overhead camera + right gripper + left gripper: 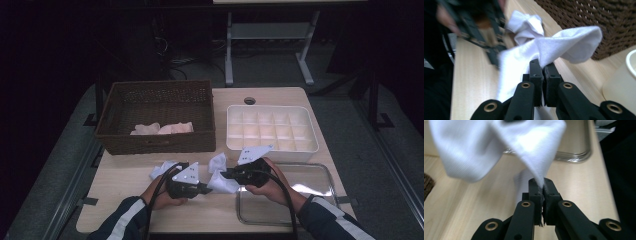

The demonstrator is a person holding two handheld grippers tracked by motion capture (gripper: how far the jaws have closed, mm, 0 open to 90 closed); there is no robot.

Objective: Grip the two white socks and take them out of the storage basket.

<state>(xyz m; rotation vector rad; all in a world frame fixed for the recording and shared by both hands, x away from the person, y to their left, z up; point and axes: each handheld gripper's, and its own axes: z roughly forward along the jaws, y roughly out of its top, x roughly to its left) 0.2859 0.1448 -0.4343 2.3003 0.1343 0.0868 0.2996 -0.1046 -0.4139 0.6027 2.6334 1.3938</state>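
Over the wooden tabletop (pixel 125 197), my left hand-held gripper (pixel 209 189) and right hand-held gripper (pixel 226 174) each pinch the white cloth (pixel 222 183).

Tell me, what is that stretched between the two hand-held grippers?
A white cloth. In the high view it spans from the left gripper to the right gripper, and each gripper view shows its jaws pinched shut on the fabric.

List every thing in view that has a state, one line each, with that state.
Left gripper: shut on the white sock.
Right gripper: shut on the same sock.
White sock: held up between both grippers, off the table.
Second sock: lying crumpled on the table.
Basket: open, pale cloth inside.
Divided tray: empty.
Clear tray: empty.
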